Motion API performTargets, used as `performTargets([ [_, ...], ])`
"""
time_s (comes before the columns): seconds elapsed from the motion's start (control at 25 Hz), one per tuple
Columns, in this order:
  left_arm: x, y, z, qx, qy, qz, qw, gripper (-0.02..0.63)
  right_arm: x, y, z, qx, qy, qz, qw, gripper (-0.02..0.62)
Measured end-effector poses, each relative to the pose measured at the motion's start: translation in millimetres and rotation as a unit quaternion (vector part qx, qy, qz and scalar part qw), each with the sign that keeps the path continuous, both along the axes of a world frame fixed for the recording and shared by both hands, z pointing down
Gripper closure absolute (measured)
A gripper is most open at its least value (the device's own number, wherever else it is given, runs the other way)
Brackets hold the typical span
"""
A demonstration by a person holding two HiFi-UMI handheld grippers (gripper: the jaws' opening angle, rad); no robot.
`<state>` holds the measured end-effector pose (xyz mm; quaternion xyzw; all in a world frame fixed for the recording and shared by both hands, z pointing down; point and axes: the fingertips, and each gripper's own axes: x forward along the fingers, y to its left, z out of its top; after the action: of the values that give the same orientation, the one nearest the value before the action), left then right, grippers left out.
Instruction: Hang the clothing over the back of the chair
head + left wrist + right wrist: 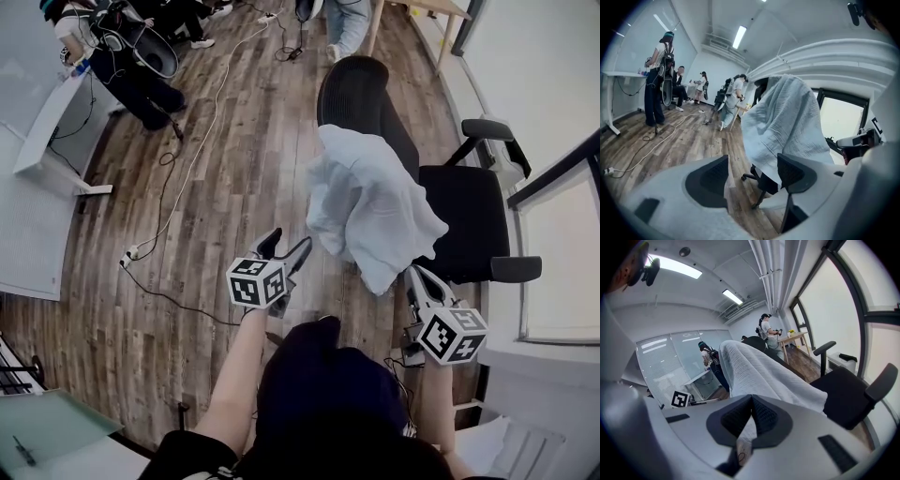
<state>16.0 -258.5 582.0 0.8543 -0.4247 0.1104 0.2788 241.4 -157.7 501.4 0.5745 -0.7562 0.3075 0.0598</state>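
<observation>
Head view: clothing [370, 206] lies draped over the chair [361, 89] back. Left tool [284, 246] released, empty. Right tool [419, 279] clenched on the clothing's edge. Hanging judged nearly complete; next, right tool lets go.

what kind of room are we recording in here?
Probably an open-plan office or lab workroom: a black swivel office chair with armrests, a white desk off to one side, and tall windows along the wall.

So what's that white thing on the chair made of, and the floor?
The garment looks like soft matte cotton: fine crinkly ribs, loose folds. The floor looks like wood planks, maybe laminate: streaky brown boards.
</observation>
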Motion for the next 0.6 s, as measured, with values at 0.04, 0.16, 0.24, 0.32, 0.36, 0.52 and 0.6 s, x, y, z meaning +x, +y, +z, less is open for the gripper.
performTargets([
  [0.04, 2, 4, -3, 0.002, 0.001, -0.001, 1.0, 0.307, 1, 3, -1, 0.0, 0.004, -0.004, 1.0, 0.595],
  [0.16, 10, 17, -13, 0.01, 0.004, -0.004, 0.9999, 0.307, 4, 12, -4, 0.001, 0.011, -0.014, 1.0, 0.595],
  [0.24, 14, 27, -20, 0.014, 0.007, -0.003, 0.9999, 0.307, 3, 18, -7, 0.002, 0.009, -0.019, 1.0, 0.595],
  [0.32, 17, 36, -26, 0.018, 0.01, -0.001, 0.9998, 0.307, 3, 24, -9, 0.003, 0.008, -0.025, 1.0, 0.595],
  [0.36, 20, 41, -29, 0.019, 0.011, 0.0, 0.9997, 0.307, 3, 27, -9, 0.003, 0.007, -0.027, 1.0, 0.595],
  [0.52, 29, 59, -39, 0.025, 0.013, 0.003, 0.9996, 0.307, 6, 41, -11, 0.004, 0.004, -0.033, 0.999, 0.595],
  [0.6, 31, 67, -42, 0.027, 0.014, 0.003, 0.9996, 0.307, 7, 48, -10, 0.003, 0.005, -0.036, 0.999, 0.595],
])
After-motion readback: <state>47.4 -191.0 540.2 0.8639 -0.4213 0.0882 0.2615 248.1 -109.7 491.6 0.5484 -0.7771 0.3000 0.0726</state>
